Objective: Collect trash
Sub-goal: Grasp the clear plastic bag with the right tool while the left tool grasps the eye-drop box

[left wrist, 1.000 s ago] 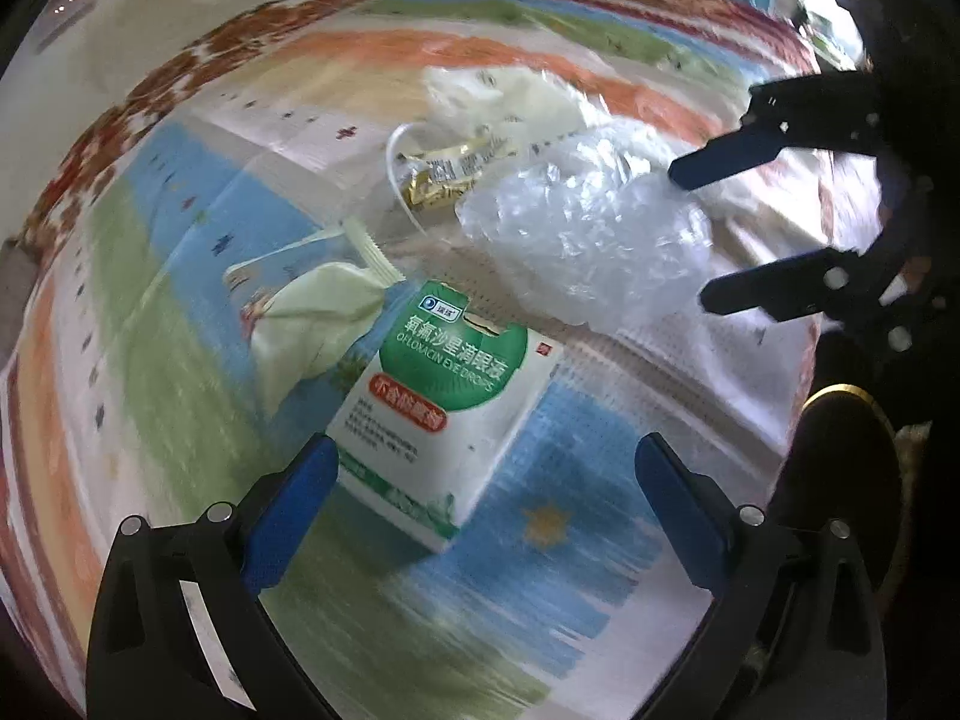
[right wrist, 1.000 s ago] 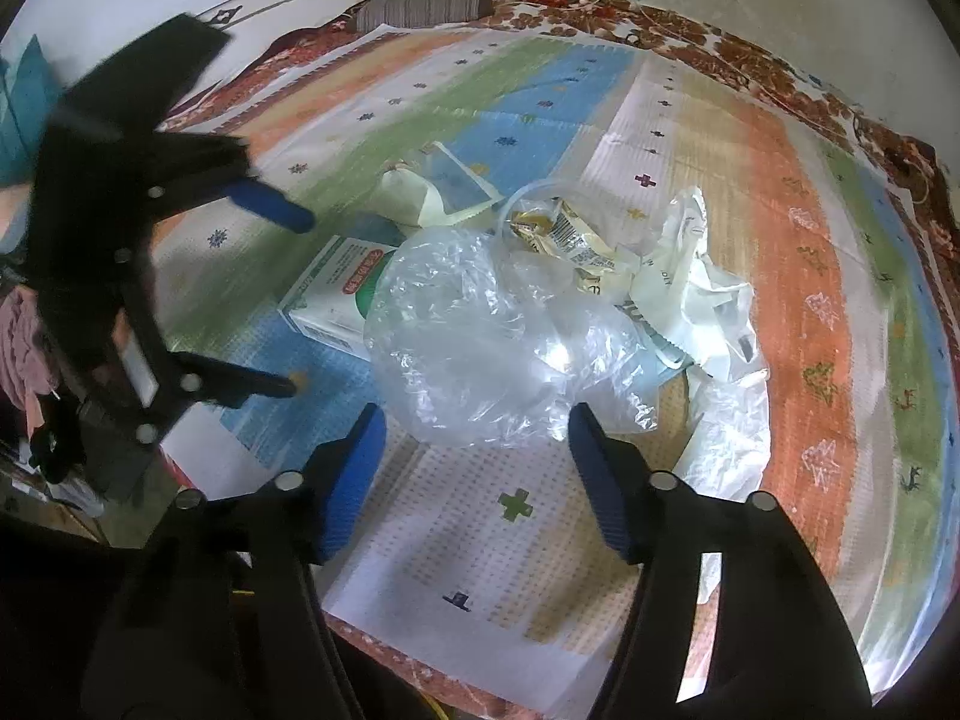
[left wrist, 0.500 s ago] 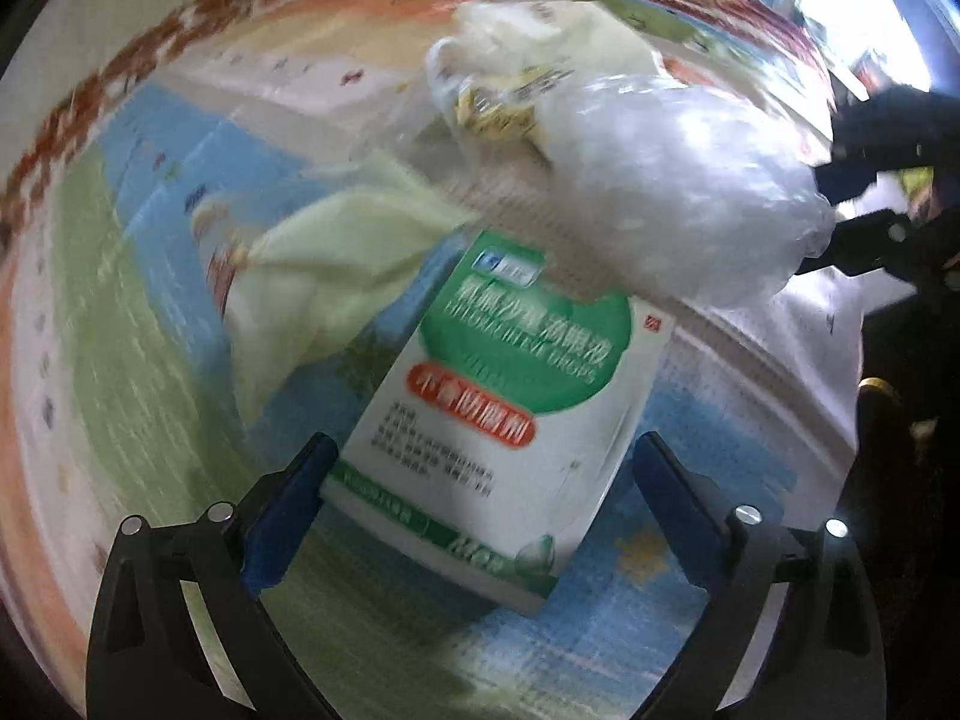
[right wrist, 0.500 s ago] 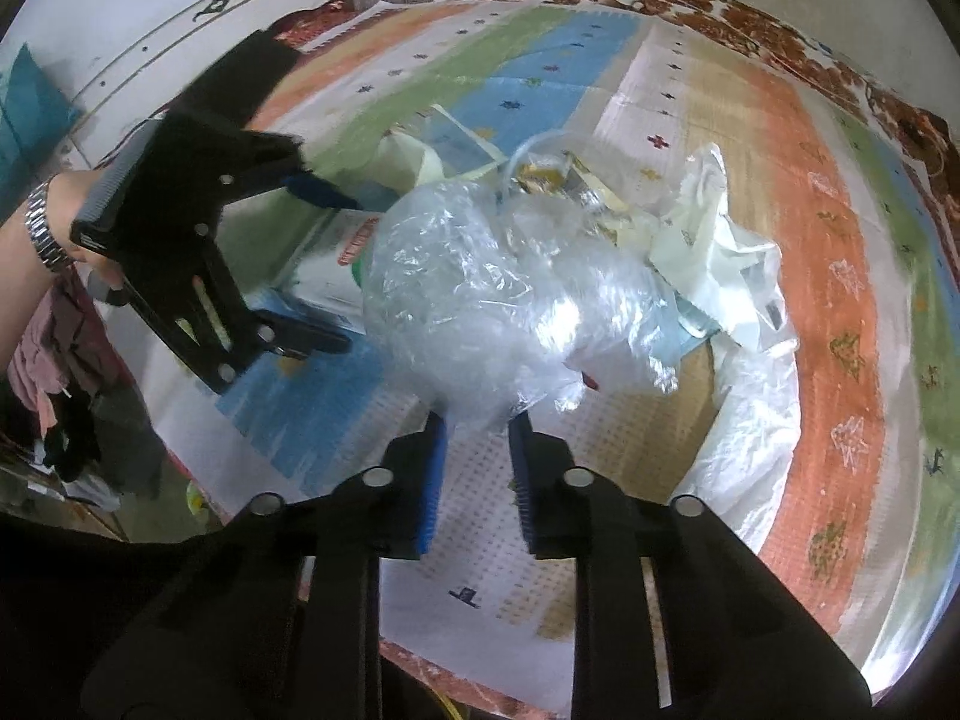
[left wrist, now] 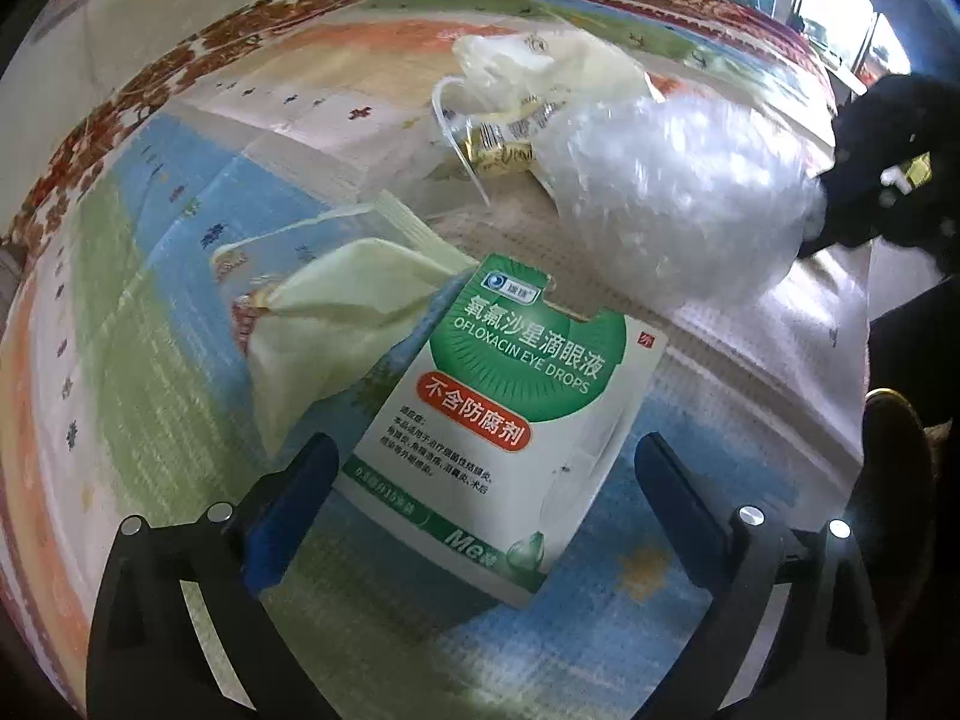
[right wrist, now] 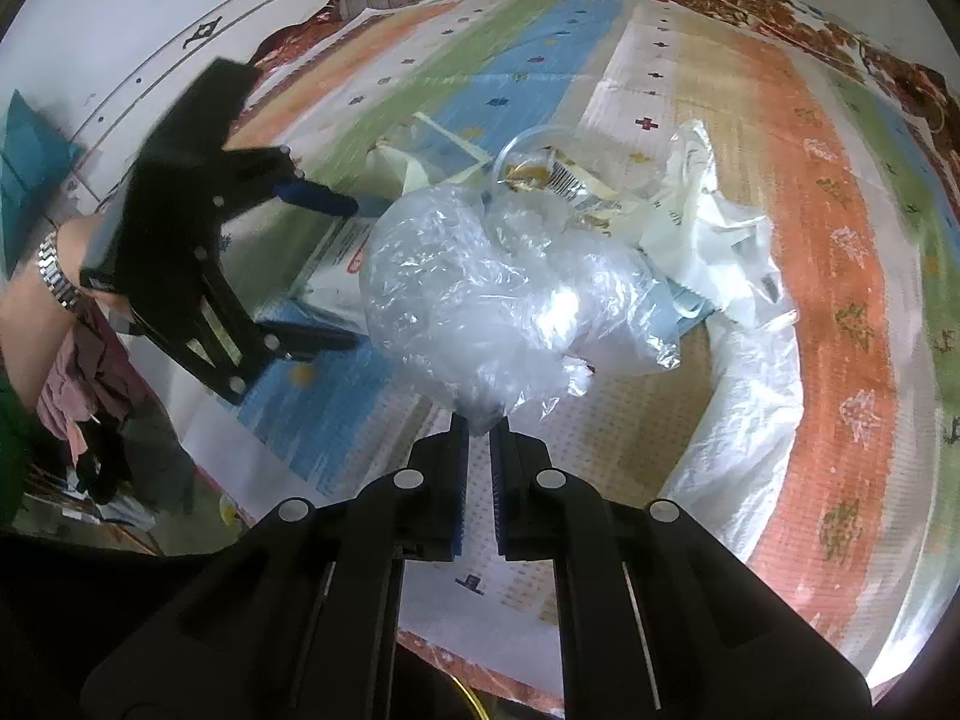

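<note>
In the left wrist view, your left gripper [left wrist: 480, 504] is spread wide, its fingers either side of the eye-drop box [left wrist: 498, 420] lying on the mat [left wrist: 150, 312]. In the right wrist view, your right gripper [right wrist: 478, 450] pinches the clear plastic bag [right wrist: 480, 306] just ahead of its fingertips.

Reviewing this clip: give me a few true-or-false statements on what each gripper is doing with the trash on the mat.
1. The right gripper is shut on the clear plastic bag. True.
2. The left gripper is clamped on the eye drops box. False: its jaws stand wide open, either side of the box.
3. The eye drops box is green and white. True.
4. The clear plastic cup stands upright and holds nothing. False: it lies tipped with wrappers inside.
5. A pale yellow-green bag lies beside the box. True.
</note>
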`<state>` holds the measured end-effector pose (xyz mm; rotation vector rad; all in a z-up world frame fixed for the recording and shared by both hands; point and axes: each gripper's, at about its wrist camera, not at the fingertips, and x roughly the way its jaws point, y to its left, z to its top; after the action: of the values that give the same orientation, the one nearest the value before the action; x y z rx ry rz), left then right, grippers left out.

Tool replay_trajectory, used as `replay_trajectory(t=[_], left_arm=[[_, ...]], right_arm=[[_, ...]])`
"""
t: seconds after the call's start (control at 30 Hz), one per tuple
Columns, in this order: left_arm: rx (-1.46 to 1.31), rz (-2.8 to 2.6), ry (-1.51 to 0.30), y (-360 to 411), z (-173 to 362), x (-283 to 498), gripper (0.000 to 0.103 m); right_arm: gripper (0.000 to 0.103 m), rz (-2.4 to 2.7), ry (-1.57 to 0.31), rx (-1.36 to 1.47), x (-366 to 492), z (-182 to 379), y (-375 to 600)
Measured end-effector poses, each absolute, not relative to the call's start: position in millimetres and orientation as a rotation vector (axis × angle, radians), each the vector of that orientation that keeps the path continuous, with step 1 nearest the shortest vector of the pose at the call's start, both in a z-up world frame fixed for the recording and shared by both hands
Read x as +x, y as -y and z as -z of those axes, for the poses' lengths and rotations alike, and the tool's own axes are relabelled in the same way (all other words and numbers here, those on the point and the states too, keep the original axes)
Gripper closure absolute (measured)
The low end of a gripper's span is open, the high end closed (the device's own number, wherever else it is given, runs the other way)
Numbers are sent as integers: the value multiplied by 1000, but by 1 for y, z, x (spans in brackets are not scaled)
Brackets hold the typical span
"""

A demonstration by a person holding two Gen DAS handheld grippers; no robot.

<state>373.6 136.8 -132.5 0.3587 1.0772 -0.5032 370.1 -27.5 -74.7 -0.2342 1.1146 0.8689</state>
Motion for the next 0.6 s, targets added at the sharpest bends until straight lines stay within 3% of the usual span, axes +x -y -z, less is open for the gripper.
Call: replay_trajectory(t=[0.17, 0.6], left_arm=[[331, 519, -1086, -141, 138, 374, 14], [332, 366, -1196, -124, 118, 359, 19]], right_arm=[[98, -869, -1120, -240, 370, 73, 27], [100, -856, -1043, -187, 375, 28, 42]])
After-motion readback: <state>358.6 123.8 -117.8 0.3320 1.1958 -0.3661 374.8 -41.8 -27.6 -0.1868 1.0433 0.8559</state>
